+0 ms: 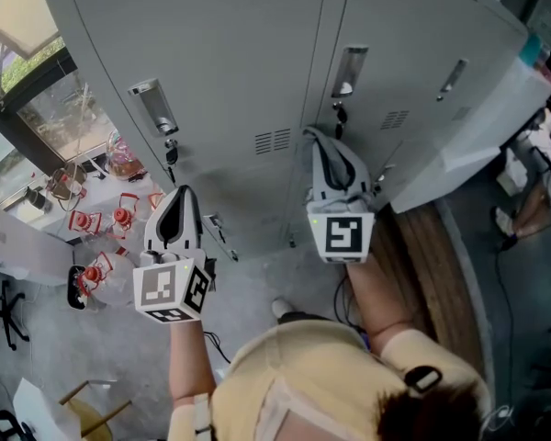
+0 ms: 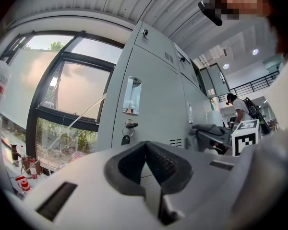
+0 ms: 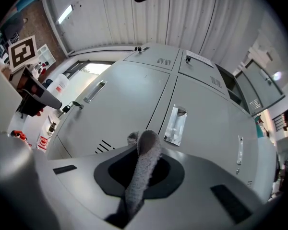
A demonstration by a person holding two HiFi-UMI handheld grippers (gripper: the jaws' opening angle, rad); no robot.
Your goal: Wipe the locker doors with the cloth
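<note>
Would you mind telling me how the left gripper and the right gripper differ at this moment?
The right gripper is shut on a grey cloth, which sticks out past its jaws; the left gripper is shut with nothing between its jaws. In the head view the right gripper sits closer to the locker doors, the left gripper further back. Both point toward the lockers.

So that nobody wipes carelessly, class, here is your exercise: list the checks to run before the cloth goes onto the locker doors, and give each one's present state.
1. Cloth gripped: ok. The cloth is pinched in the right gripper.
2. Left gripper free: ok. Its jaws are together on nothing.
3. Locker doors closed: ok. Those in front look shut.
4. Wiping path clear: not ok. A key hangs from a lock.
5. Cloth touching a door: cannot tell.
</note>
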